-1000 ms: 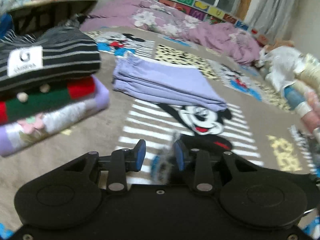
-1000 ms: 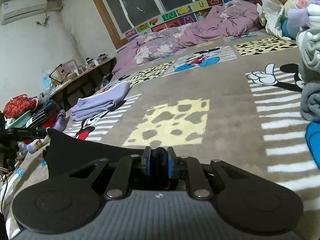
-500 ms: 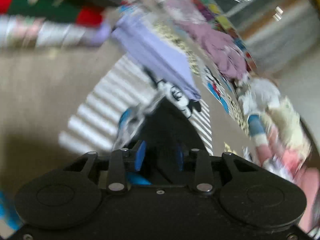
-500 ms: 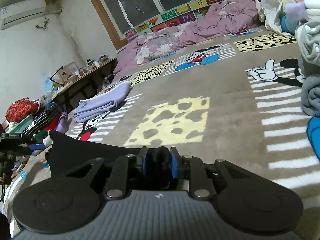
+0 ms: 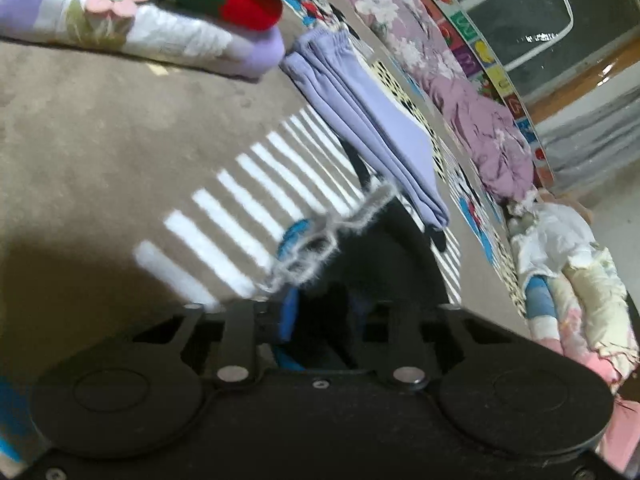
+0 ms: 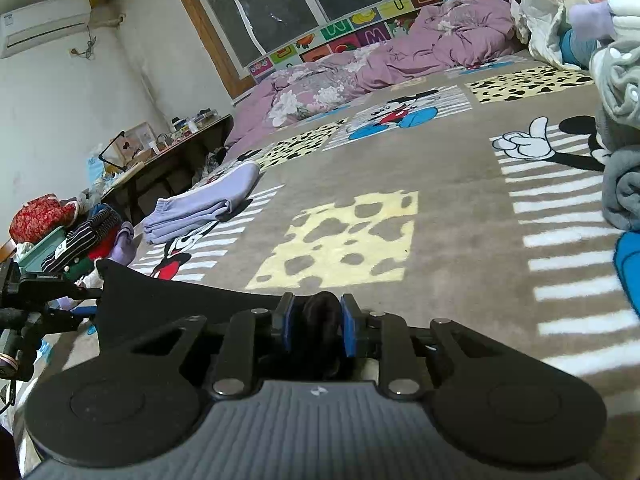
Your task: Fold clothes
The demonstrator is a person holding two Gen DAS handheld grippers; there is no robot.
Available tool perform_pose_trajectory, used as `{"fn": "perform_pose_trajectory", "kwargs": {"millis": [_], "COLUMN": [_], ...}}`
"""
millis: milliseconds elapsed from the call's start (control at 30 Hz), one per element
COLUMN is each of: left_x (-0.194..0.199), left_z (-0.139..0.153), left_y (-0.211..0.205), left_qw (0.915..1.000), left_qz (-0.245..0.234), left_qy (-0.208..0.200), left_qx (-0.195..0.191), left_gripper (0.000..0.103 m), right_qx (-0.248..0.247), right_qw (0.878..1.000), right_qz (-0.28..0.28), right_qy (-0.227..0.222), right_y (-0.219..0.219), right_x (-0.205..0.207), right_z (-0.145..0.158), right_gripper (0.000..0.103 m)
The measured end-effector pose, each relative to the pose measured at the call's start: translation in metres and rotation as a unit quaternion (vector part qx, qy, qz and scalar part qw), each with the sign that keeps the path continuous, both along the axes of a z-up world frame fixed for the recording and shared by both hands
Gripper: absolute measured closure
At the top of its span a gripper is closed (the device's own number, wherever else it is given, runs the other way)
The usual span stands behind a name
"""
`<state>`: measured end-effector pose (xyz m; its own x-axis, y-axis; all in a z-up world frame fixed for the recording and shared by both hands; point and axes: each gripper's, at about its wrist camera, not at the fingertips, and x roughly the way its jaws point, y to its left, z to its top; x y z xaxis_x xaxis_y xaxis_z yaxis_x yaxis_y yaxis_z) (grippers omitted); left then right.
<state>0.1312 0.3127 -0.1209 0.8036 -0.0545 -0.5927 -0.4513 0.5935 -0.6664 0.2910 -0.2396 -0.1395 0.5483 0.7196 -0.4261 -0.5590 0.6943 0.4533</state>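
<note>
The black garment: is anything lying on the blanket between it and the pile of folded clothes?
Nothing visible does. The black garment, pinched by the left gripper and the right gripper, has only bare blanket between it and the pile of folded clothes. The folded lilac trousers lie off to the side.

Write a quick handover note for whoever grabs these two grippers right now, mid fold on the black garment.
Left gripper: shut on the black garment, near its fuzzy grey trim.
Right gripper: shut on a bunched edge of the same garment.
The garment stretches between the two grippers, low over the cartoon blanket.
Done: folded lilac trousers lie on the blanket; a stack of folded clothes sits at its left edge.
Left: fold the black garment; unfolded clothes wait in a pile on the right.
</note>
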Motion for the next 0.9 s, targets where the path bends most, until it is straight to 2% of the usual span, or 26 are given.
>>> {"fn": "perform_pose_trajectory", "kwargs": {"millis": [167, 267, 400, 500, 600, 667, 733, 767, 900], "left_x": [-0.018, -0.02, -0.018, -0.017, -0.015, -0.017, -0.017, -0.016, -0.004], "left_z": [0.028, 0.021, 0.018, 0.008, 0.014, 0.027, 0.042, 0.048, 0.047], "left_y": [-0.011, -0.008, -0.008, -0.005, -0.009, -0.015, -0.026, -0.032, -0.046], "left_qw": [0.9986, 0.999, 0.9987, 0.9993, 0.9987, 0.9946, 0.9855, 0.9818, 0.9728], "left_qz": [0.014, 0.013, 0.009, 0.016, 0.002, -0.001, -0.008, -0.016, -0.056], "left_qy": [-0.029, -0.025, -0.019, -0.007, -0.003, -0.004, -0.008, -0.014, -0.02], "left_qx": [0.043, 0.035, 0.047, 0.033, 0.051, 0.104, 0.169, 0.189, 0.224], "left_gripper": [0.098, 0.098, 0.098, 0.098, 0.098, 0.093, 0.092, 0.092, 0.089], "right_qx": [0.0, -0.003, -0.003, -0.004, -0.004, -0.003, -0.001, 0.001, 0.009], "right_qw": [1.0, 1.0, 1.0, 1.0, 1.0, 1.0, 1.0, 1.0, 1.0], "right_qz": [-0.001, -0.003, -0.006, -0.007, -0.009, -0.009, -0.008, -0.008, -0.019], "right_qy": [0.002, 0.002, 0.003, 0.004, 0.007, 0.008, 0.004, 0.001, -0.01], "right_y": [0.0, 0.0, -0.001, -0.001, -0.001, -0.002, -0.002, -0.003, -0.008], "right_x": [0.001, 0.001, 0.0, 0.001, 0.002, 0.002, 0.001, 0.001, -0.002], "right_z": [-0.001, -0.002, -0.002, -0.002, -0.003, -0.003, -0.002, -0.001, 0.006], "right_gripper": [0.076, 0.076, 0.076, 0.076, 0.074, 0.073, 0.071, 0.071, 0.069]}}
